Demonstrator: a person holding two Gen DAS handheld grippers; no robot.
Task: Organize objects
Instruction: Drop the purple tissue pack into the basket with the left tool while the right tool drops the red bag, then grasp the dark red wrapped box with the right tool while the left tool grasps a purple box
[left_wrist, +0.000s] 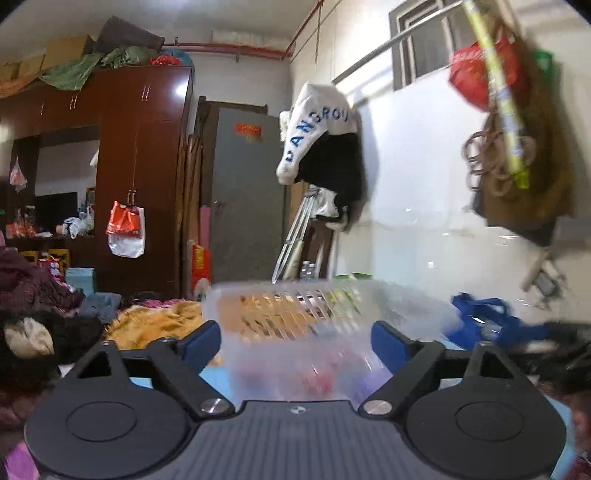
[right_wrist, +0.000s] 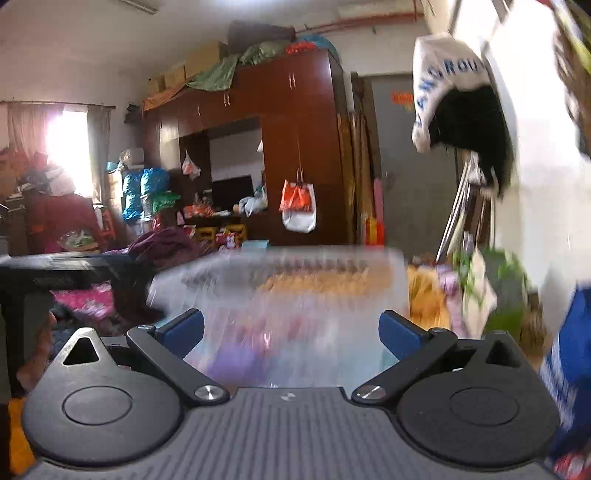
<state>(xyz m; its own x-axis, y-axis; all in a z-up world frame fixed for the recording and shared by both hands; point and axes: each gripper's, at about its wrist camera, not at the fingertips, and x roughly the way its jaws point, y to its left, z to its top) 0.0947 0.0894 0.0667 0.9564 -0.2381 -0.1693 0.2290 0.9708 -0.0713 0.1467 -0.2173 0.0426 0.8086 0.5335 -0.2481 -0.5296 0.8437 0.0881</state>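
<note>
straight ahead of both grippers a clear slatted plastic basket (left_wrist: 295, 314) (right_wrist: 295, 288) blocks the way, blurred. to its left, heaped clothes (left_wrist: 44, 325) and a yellow blanket (left_wrist: 155, 321) crowd the surface. to its right lie a blue bag (left_wrist: 480, 317) and the white wall (left_wrist: 424, 184). above the basket the air stands free.

Blurred clear basket (left_wrist: 317, 317) before wide-spread left gripper (left_wrist: 297, 341)

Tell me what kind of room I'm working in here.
Most likely a lived-in bedroom used for storage. A tall dark wooden wardrobe has boxes and cloth piled on top, clothes hang on the wall, and loose garments and bedding lie heaped beside the clear plastic basket.
</note>
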